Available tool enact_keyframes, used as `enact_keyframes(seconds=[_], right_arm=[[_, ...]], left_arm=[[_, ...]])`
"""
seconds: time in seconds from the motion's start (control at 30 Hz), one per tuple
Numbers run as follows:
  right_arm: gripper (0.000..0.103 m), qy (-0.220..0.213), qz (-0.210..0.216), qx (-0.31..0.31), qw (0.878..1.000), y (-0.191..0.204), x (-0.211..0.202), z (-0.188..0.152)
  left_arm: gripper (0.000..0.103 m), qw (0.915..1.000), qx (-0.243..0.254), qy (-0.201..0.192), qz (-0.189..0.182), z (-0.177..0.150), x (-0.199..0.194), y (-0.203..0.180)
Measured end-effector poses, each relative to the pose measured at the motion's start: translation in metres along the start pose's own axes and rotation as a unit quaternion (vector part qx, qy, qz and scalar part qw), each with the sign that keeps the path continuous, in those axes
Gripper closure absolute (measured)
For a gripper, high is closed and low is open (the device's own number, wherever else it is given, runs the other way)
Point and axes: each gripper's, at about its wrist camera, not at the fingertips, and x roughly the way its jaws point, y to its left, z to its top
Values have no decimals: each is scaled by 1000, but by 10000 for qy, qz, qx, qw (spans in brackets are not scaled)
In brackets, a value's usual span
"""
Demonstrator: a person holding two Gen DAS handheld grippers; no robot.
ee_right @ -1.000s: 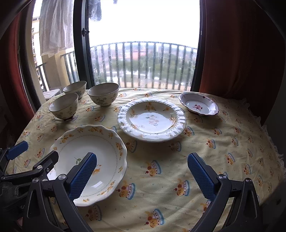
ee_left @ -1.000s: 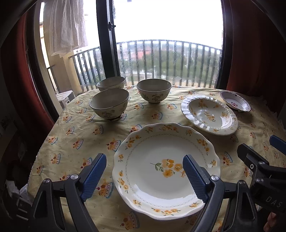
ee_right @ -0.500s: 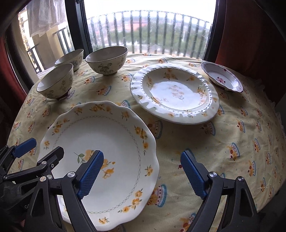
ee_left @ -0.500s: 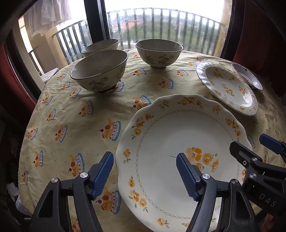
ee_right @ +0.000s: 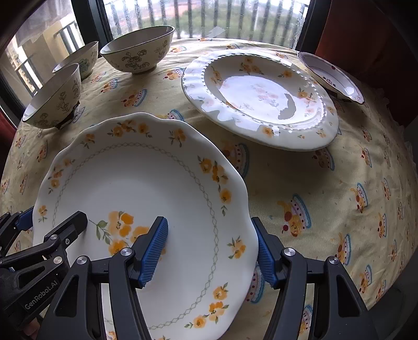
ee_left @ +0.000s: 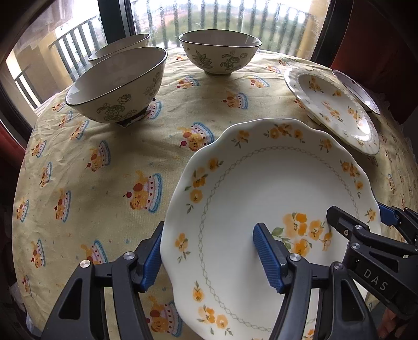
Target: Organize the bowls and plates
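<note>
A large white scalloped plate with orange flowers (ee_left: 261, 188) (ee_right: 135, 183) lies at the near edge of the table. My left gripper (ee_left: 209, 253) is open and straddles the plate's left rim, one finger outside, one over the plate. My right gripper (ee_right: 211, 251) is open and straddles its right rim the same way. A ribbed white plate with flowers (ee_left: 337, 109) (ee_right: 258, 96) sits behind it on the right. A small dish with a dark rim (ee_right: 331, 75) lies further back. Three green-patterned bowls (ee_left: 120, 83) (ee_left: 220, 52) (ee_right: 138, 52) stand at the back left.
The round table has a yellow cloth with cake prints (ee_left: 104, 183) (ee_right: 326, 196). Behind it are a window with balcony railing (ee_left: 209, 15) and red curtains (ee_right: 371, 31) at the right. Each gripper shows in the other's view (ee_left: 371, 251) (ee_right: 39, 243).
Both grippers have moved forward and down to the big flowered plate. Their fingers now sit on either side of its left and right rims.
</note>
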Motion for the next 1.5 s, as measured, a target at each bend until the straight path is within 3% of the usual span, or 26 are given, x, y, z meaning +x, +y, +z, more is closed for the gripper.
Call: enact_keyframes(seconds=[0.2,0.27,0.67,1.13,1.5], right_arm=[[35,141,-20,107,9998,2,2,8],[35,215,-14,143,9997,2,3,10],[36,104,36,-31,9999,-6,-4,0],[36,-203,120,-274,9993,-58,-30,-11],[37,-282,38,-209,9994,-124,-38,-14]], left_arm=[[32,9999,92,93,-15,4,3,-2],[25,9996,226,174,-15,7,6,-6],[26,9997,9,173,183,2,0,-21],[26,9995,-213,-24,240,20,-37,-71],[26,9995,-119,-137,245,22,-39,-138]])
